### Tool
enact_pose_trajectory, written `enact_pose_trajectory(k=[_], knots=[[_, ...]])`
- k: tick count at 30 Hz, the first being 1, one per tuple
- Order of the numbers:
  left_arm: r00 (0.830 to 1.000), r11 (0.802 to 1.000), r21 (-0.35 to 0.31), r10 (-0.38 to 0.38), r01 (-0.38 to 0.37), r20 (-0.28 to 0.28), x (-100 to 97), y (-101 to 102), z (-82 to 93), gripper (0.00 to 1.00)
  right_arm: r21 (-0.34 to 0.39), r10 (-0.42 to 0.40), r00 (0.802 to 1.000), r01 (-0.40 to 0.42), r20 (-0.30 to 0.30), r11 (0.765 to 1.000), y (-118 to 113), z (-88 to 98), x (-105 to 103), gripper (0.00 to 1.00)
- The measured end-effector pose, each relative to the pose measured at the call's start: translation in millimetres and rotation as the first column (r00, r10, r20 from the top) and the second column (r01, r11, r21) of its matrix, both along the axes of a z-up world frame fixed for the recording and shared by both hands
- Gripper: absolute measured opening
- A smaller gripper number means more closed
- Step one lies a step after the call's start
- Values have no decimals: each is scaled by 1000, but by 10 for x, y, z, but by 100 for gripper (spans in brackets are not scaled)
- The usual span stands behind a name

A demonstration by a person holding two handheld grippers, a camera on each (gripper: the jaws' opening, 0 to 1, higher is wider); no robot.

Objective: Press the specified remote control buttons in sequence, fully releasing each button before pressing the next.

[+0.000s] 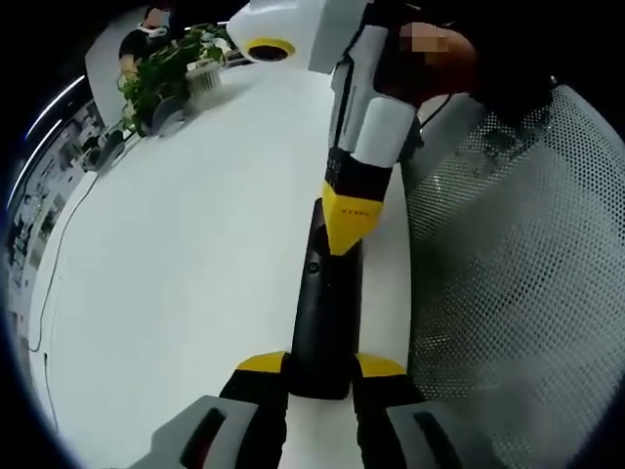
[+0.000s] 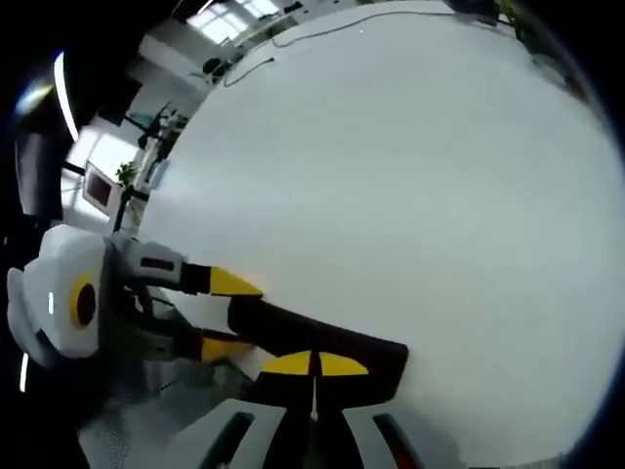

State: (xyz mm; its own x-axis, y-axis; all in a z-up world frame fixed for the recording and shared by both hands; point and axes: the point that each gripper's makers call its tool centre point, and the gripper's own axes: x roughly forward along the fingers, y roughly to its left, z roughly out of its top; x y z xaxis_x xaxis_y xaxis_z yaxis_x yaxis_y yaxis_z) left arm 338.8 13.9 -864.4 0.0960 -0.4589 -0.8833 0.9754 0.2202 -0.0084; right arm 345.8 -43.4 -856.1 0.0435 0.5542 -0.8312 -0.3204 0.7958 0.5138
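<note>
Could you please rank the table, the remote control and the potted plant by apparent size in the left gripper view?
1. Table, largest.
2. Remote control.
3. Potted plant, though it sits farther away, so its real size is unsure.

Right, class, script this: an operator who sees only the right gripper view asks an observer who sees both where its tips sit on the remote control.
Operator: Where on the remote control are my tips?
Observer: The right gripper touches its far half, away from the left gripper.
Operator: Any button nearby?
Observer: A small round button lies uncovered just short of your tips.
</note>
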Motion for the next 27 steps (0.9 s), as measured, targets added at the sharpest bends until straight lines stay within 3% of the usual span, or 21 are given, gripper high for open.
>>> enact_pose_trajectory(k=[5, 8, 9, 18, 21, 27], knots=[[1000, 1000, 2, 5, -5, -1, 3, -2, 0, 25, -28, -60, 997, 59, -41, 998, -3, -4, 10, 0], [1000, 1000, 3, 12, -12, 0, 4, -1, 0, 25, -19, -85, 996, 84, -32, 996, -8, 13, -8, 0], [1000, 1000, 1, 14, -14, 2, 4, 0, 0, 25, 2, -68, 998, 68, 2, 998, 1, 22, -1, 0], [1000, 1000, -6, 18, -18, 4, 7, 0, -1, 25, -27, -63, 998, 62, -26, 998, -44, 62, -26, 0], [1000, 1000, -6, 18, -18, 3, 8, 0, -1, 25, 11, -96, 993, 97, -62, 995, -34, 135, -33, 0], [1000, 1000, -8, 19, -19, 3, 7, 1, 0, 25, -7, -123, 987, 123, -101, 992, -79, 118, -68, 0]])
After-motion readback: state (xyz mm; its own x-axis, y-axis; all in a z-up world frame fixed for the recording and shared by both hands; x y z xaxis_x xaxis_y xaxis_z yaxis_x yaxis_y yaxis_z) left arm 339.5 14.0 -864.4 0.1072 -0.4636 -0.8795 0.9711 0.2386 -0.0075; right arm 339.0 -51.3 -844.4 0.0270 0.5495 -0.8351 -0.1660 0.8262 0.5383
